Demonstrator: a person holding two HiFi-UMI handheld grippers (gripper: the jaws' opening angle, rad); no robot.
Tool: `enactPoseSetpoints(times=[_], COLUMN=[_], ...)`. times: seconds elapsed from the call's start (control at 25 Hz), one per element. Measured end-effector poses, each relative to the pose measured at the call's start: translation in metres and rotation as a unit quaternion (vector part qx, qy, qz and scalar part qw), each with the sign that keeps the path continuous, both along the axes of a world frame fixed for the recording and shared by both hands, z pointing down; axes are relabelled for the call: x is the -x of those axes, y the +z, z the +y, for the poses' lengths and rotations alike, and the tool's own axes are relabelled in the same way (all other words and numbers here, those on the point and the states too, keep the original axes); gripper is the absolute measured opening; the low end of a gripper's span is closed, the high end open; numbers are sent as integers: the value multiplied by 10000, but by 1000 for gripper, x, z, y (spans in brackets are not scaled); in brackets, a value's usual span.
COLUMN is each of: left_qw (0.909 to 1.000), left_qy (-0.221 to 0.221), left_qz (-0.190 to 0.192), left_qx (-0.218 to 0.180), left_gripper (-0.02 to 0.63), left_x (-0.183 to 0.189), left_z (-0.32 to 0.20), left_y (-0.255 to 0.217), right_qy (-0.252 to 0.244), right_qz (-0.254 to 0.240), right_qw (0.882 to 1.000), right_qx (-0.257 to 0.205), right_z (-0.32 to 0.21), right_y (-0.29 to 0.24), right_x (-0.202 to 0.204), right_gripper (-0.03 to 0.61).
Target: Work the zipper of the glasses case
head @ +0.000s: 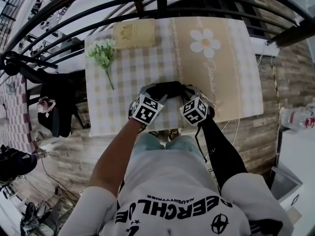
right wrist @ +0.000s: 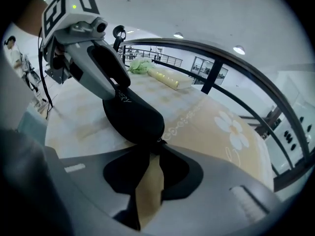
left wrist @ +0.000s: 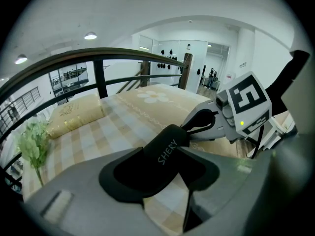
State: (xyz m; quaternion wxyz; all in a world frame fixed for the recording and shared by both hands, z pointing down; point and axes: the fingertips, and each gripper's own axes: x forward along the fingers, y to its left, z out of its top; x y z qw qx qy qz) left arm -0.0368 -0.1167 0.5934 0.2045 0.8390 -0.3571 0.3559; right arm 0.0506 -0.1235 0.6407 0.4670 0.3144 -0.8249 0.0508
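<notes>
The black glasses case point(head: 165, 89) hangs over the near edge of the checked table point(head: 123, 82), between my two grippers. My left gripper point(head: 150, 93) is shut on the case's left end; in the left gripper view the case point(left wrist: 165, 154), printed with white letters, runs out from between the jaws toward the right gripper point(left wrist: 211, 124). My right gripper point(head: 189, 93) sits at the case's right end. In the right gripper view the case point(right wrist: 133, 117) ends just at the fingertips, beside a small zipper pull point(right wrist: 158, 140). A narrow gap shows tablecloth between those jaws, so they stand open.
A green flower sprig point(head: 103, 55) lies at the table's far left, beside a yellow cushion-like pouch point(head: 134, 34). A beige cloth with a white daisy point(head: 204, 41) covers the right half. Black railing point(head: 162, 4) runs behind the table. A dark bag point(head: 54, 107) sits on the floor at left.
</notes>
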Motion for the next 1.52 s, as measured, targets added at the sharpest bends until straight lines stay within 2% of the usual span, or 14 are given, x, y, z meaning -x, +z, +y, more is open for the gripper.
enactPoseSetpoints(times=[0.24, 0.36, 0.52, 0.6, 0.72, 0.84, 1.12, 1.2, 1.36, 1.52], left_qw=[10000, 10000, 10000, 10000, 10000, 10000, 10000, 9999, 9999, 9997], left_qy=[-49, -50, -50, -40, 4, 40, 86, 102, 121, 174], left_qz=[0, -7, 3, 17, 26, 23, 47, 64, 111, 157], left_qx=[27, -1, 0, 6, -34, -40, 8, -22, -46, -56], left_gripper=[319, 319, 319, 319, 319, 319, 321, 320, 319, 319], left_x=[2, 1, 1, 0, 1, 0, 0, 0, 1, 0], left_z=[-1, -2, -2, -1, -2, -2, 0, 1, 1, 1], left_y=[-1, -1, -1, 0, 0, -2, -1, -1, 0, -1], right_qy=[-285, -245, -100, -83, -252, -417, -310, -133, 115, 6], right_qz=[160, -25, -321, -317, 35, 598, 1352, 1283, 843, 751], right_qw=[9975, 9985, 9992, 9994, 9994, 9965, 9879, 9897, 9960, 9972], right_qx=[-625, -490, -197, -129, -233, -410, -688, -617, -272, -54], right_z=[-2, -3, -1, 0, 2, 4, 8, 10, 10, 15], right_y=[1, -2, -5, -6, -6, -6, -9, -10, -9, -9], right_x=[4, 0, -2, -3, -3, -3, -8, -9, -8, -7], right_gripper=[60, 29, 28, 28, 28, 29, 28, 29, 29, 29])
